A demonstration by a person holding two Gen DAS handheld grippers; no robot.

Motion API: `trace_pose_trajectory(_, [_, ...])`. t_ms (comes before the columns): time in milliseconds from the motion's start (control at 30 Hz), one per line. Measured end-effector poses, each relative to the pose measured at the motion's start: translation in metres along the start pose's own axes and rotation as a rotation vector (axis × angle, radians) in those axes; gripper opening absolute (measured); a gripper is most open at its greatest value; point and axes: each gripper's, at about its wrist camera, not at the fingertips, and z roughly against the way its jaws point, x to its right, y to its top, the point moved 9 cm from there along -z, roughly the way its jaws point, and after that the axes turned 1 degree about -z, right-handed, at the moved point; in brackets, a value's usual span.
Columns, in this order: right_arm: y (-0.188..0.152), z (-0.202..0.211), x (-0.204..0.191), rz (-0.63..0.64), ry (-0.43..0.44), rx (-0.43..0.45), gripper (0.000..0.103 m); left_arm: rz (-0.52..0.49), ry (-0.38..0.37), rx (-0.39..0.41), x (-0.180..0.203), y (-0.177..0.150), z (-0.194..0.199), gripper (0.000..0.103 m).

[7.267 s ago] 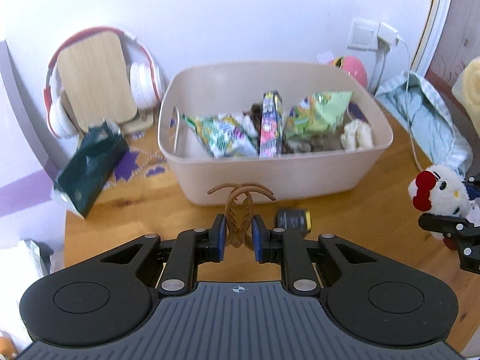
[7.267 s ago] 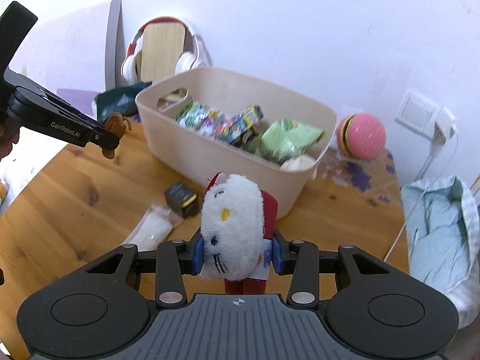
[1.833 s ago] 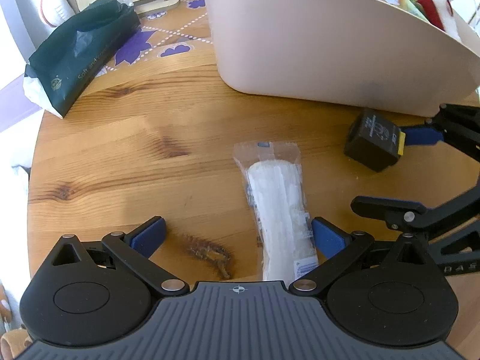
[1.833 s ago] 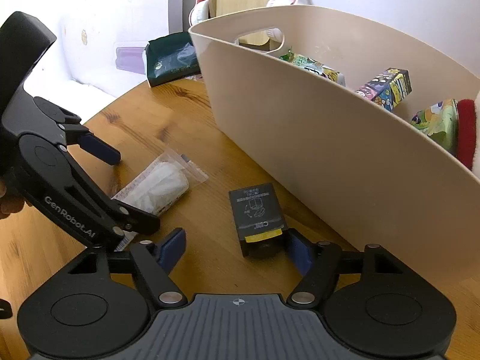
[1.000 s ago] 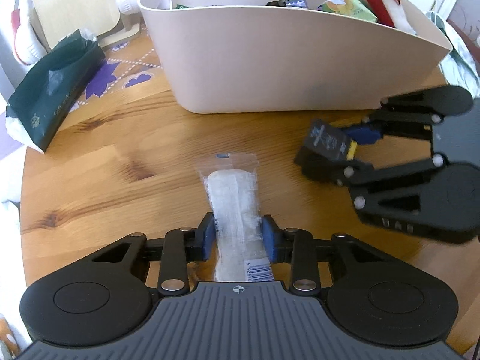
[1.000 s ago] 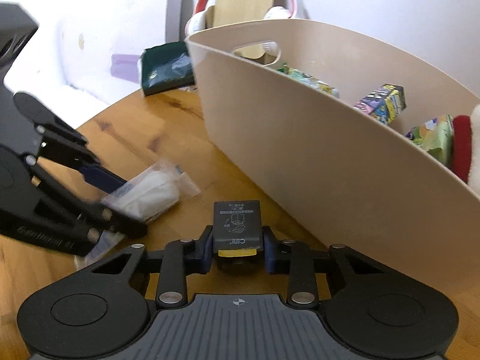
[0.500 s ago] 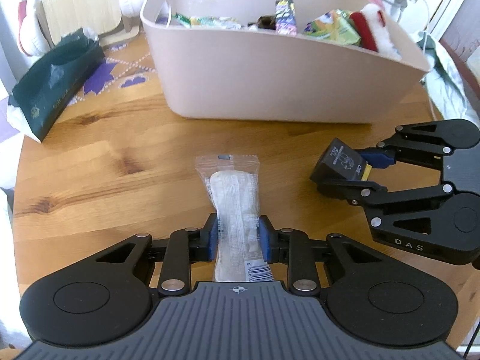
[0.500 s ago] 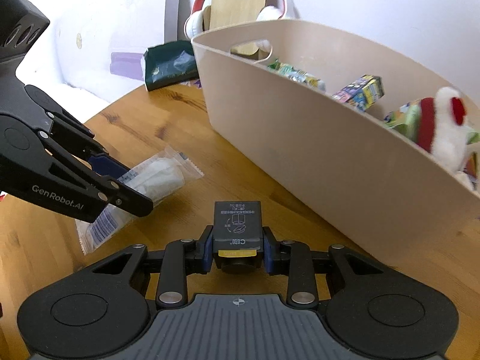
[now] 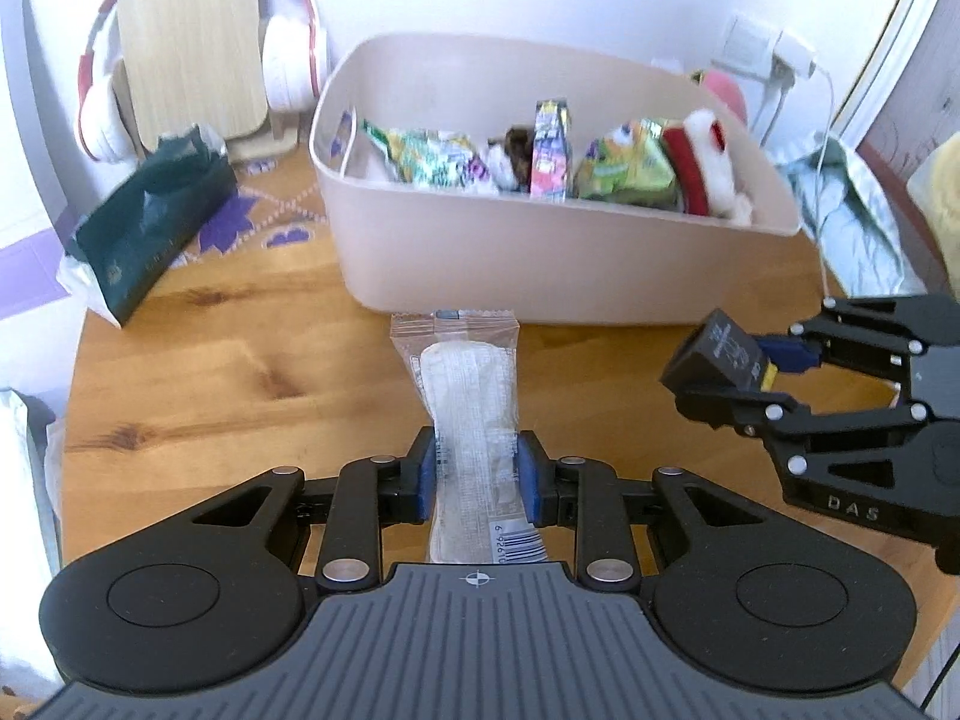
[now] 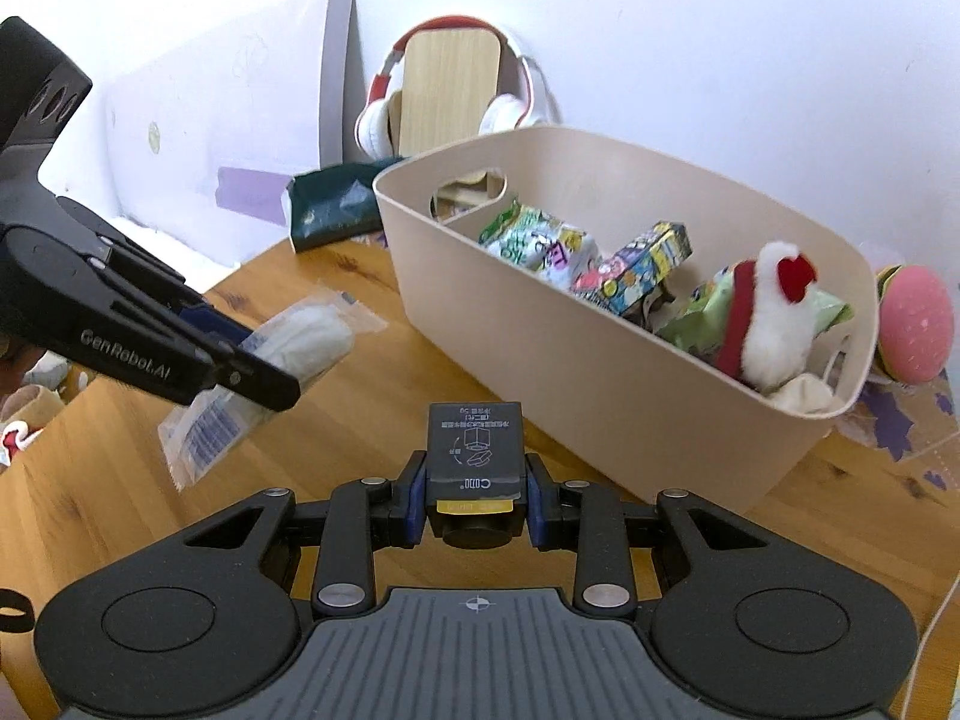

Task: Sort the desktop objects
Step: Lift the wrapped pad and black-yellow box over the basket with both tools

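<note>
My left gripper (image 9: 474,474) is shut on a clear packet of white gauze (image 9: 471,396) and holds it above the wooden table, in front of the beige bin (image 9: 540,264). My right gripper (image 10: 475,495) is shut on a small black box with a yellow strip (image 10: 474,450) and holds it above the table, near the bin's front wall (image 10: 600,384). Each gripper shows in the other's view: the right one (image 9: 762,378) with its box (image 9: 717,351), the left one (image 10: 240,354) with its packet (image 10: 294,342). The bin holds snack packets (image 9: 432,156), a colourful carton (image 10: 642,261) and a white-and-red plush toy (image 10: 768,318).
A dark green tissue pack (image 9: 150,228) lies at the left by red-and-white headphones on a wooden stand (image 9: 192,54). A pink ball (image 10: 915,324) sits behind the bin. A pale blue cloth (image 9: 852,216) and a charger cable (image 9: 828,120) lie at the right.
Both grippers have lifted higher with their objects and drawn back, so the bin's inside now shows fully. Earlier each closed on its object on the table.
</note>
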Motion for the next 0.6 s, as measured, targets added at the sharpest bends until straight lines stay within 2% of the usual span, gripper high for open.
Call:
trace_pose_trajectory(267, [0.019,0.029,0.004,0.002,-0.016,0.071,0.03,-0.018,-0.001,0.085,0.004,0.032,0.024,0.027])
trace_pose_trajectory(600, [0.069,0.05,0.03,-0.051,-0.083,0.195,0.03,-0.054,-0.009,0.182,0.008,0.087,0.039,0.027])
